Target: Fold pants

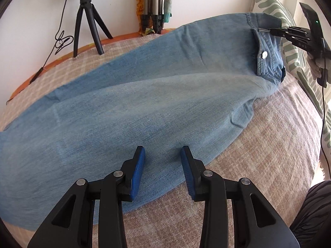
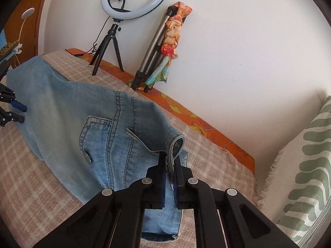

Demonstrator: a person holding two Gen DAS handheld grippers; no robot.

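Light blue jeans [image 1: 144, 103] lie lengthwise across a bed covered by a beige checked blanket [image 1: 258, 155]. My left gripper [image 1: 163, 150] hovers open over the near leg close to its edge, with flat denim showing between its blue pads [image 1: 137, 165]. At the far right my right gripper [image 1: 273, 31] is clamped on the waistband [image 1: 262, 20]. In the right wrist view the right gripper [image 2: 170, 157] is shut on the waistband [image 2: 175, 144], which is lifted off the bed, with the metal button [image 2: 87, 157] facing up. The left gripper [image 2: 21, 113] sits at the left edge by the jeans [image 2: 62, 103].
A ring light on a black tripod [image 2: 111, 41] and a folded tripod wrapped in a colourful scarf [image 2: 157, 51] stand at the wall behind the bed. A green-patterned pillow [image 2: 306, 165] lies at the waistband end. A cable [image 1: 324, 103] hangs at the right.
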